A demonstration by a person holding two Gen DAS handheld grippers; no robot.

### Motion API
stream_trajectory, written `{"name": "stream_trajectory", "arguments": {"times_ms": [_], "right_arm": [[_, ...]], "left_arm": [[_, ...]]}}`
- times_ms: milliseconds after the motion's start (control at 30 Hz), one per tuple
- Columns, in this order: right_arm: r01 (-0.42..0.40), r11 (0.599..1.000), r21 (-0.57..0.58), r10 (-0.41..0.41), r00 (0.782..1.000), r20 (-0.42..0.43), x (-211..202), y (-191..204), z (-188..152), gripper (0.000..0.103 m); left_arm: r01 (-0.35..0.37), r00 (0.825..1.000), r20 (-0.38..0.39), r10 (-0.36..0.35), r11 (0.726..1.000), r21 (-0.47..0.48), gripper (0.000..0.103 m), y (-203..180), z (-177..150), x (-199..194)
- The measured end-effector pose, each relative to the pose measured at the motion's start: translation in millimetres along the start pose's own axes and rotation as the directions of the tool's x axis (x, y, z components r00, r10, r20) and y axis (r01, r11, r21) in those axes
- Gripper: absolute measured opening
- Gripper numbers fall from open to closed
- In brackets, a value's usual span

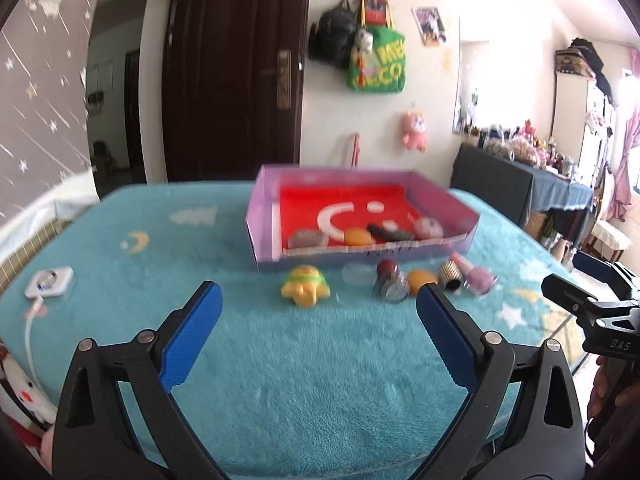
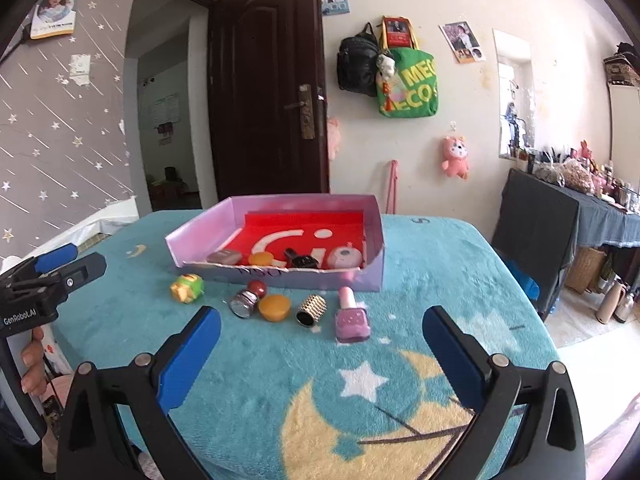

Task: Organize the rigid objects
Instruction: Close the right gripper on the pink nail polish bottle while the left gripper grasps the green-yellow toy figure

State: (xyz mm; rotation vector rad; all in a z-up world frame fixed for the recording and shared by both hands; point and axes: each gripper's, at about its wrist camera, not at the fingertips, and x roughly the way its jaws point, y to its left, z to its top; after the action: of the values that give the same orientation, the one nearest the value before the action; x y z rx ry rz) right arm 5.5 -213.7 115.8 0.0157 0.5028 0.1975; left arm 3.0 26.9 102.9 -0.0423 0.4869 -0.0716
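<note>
Teal star-and-moon blanket (image 2: 280,380), dark door (image 2: 264,92).

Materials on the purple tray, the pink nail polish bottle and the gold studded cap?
Shallow purple tray: looks like glossy cardboard, with folded walls and a ragged front edge. Pink nail polish bottle: probably glass with a smooth plastic cap. Gold studded cap: metallic finish, metal or plated plastic, unclear.

Bright daylight from the right, walls washed out. Left wrist view motion-blurred; right wrist view sharp. Strong fisheye bending, dark vignetted corners.
</note>
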Motion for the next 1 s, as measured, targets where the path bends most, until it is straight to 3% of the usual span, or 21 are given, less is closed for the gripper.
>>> {"name": "stream_trajectory", "arguments": {"times_ms": [200, 467, 733, 1000], "right_arm": [[0.046, 0.999, 0.02, -0.045, 0.997, -0.057, 32.2, -3.9, -20.9, 0.103], [0.084, 0.996, 0.01, -0.083, 0.991, -0.105, 58.3, -3.7, -29.4, 0.103], [0.123, 0.992, 0.018, -0.119, 0.981, -0.153, 77.7, -14.7, -19.1, 0.103], [0.108, 0.993, 0.041, -0.094, 0.959, -0.267, 115.0, -31.9, -1.6, 0.103]], "left_arm": [[0.002, 0.997, -0.074, -0.004, 1.0, -0.023, 0.099, 1.6, -18.9, 36.9], [-0.006, 0.993, -0.122, 0.003, 1.0, -0.02, 0.099, 3.6, -26.3, 58.1], [-0.028, 0.984, -0.176, 0.024, 0.999, -0.024, 0.099, 16.7, -7.6, 80.5], [-0.053, 0.97, -0.237, 0.055, 0.999, 0.011, 0.098, 24.9, 11.2, 110.0]]}}
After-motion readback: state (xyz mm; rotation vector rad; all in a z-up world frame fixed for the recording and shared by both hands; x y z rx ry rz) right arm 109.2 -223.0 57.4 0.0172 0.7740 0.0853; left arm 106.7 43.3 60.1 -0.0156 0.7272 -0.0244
